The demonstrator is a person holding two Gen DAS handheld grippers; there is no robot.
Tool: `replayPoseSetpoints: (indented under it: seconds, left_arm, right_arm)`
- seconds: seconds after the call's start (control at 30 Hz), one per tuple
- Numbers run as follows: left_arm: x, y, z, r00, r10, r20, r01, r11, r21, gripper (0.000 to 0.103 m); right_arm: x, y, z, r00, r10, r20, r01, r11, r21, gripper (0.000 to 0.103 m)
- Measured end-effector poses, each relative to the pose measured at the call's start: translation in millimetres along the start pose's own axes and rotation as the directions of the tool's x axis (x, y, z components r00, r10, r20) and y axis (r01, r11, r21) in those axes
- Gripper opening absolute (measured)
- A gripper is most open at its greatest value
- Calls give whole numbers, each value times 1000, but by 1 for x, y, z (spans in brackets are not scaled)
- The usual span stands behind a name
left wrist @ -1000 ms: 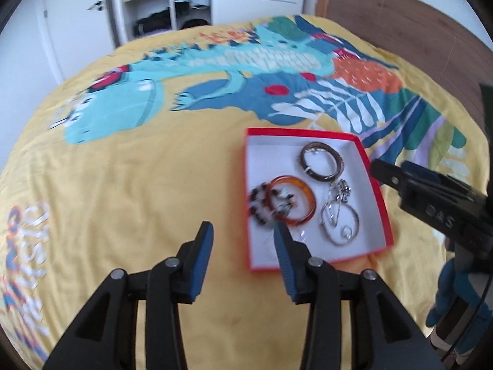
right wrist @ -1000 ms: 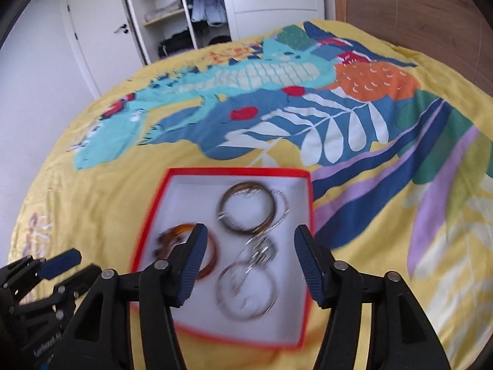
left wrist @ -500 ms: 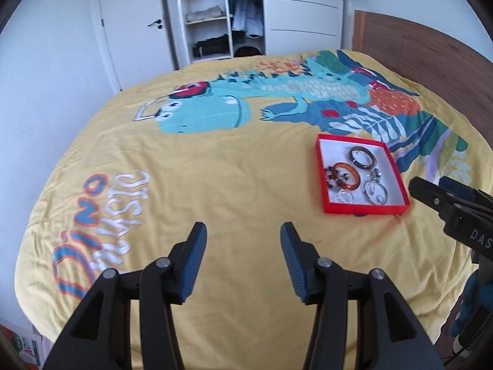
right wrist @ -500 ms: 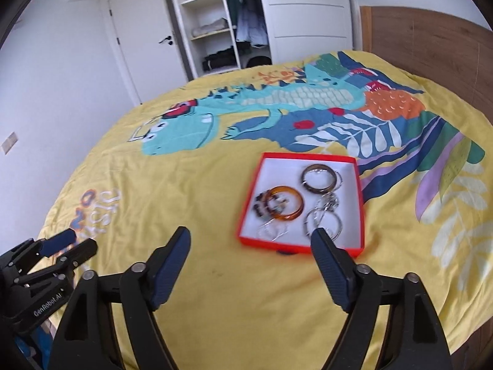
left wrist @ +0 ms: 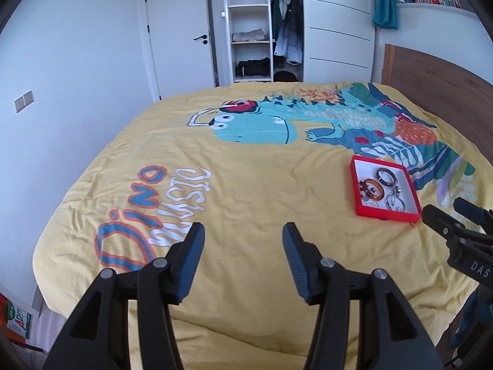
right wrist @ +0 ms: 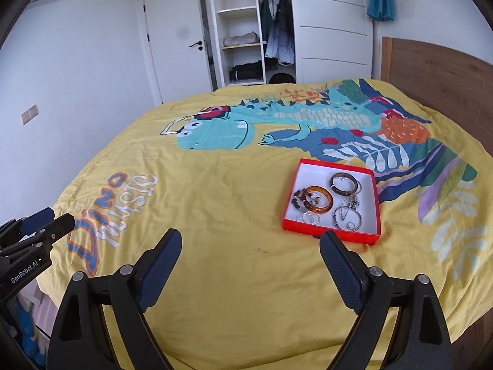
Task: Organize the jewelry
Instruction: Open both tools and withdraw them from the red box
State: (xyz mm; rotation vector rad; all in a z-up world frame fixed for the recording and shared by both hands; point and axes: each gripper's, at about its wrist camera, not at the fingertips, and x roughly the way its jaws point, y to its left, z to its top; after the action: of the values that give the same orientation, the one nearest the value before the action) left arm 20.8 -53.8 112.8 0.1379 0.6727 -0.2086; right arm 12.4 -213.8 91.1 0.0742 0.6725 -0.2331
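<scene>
A red box with a white inside (right wrist: 369, 236) (left wrist: 357, 197) lies on the yellow bedspread, right of centre. In it lie an amber bangle (right wrist: 318, 199) (left wrist: 373, 189), a dark brown bangle (right wrist: 344, 182) (left wrist: 386, 176), a dark bead bracelet (right wrist: 297, 201) and several silver rings and hoops (right wrist: 347, 215). My left gripper (left wrist: 243, 239) is open and empty, held over the near part of the bed, far left of the box. My right gripper (right wrist: 250, 245) is open wide and empty, just short of the box's near edge.
The bed (left wrist: 246, 166) has a yellow cover with a dinosaur print. A wooden headboard (right wrist: 437, 71) runs along the right. An open wardrobe (left wrist: 262, 30) and a white door (left wrist: 181, 40) stand behind the bed. The bed's near edge drops off below the grippers.
Both grippers have pulled back and up from the box, so it now looks small and far. The right gripper has opened wider. The jewelry has stayed in the box.
</scene>
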Motion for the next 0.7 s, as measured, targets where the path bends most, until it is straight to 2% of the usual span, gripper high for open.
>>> replayPoseSetpoints:
  seconds: [0.17, 0.3, 0.7]
  left_arm:
    - [-19, 12, -9, 999, 40, 23, -39, 999, -26, 51]
    - [-29, 16, -15, 997, 64, 34, -63, 998, -33, 51]
    - [-38, 14, -23, 997, 69, 44, -68, 997, -27, 51]
  right_arm:
    - [-12, 14, -11, 1000, -5, 12, 6, 999, -35, 99]
    - [-21, 18, -15, 1000, -11, 25, 13, 999, -49, 101]
    - [-31, 12, -25, 998, -45, 51, 47, 998, -48, 103]
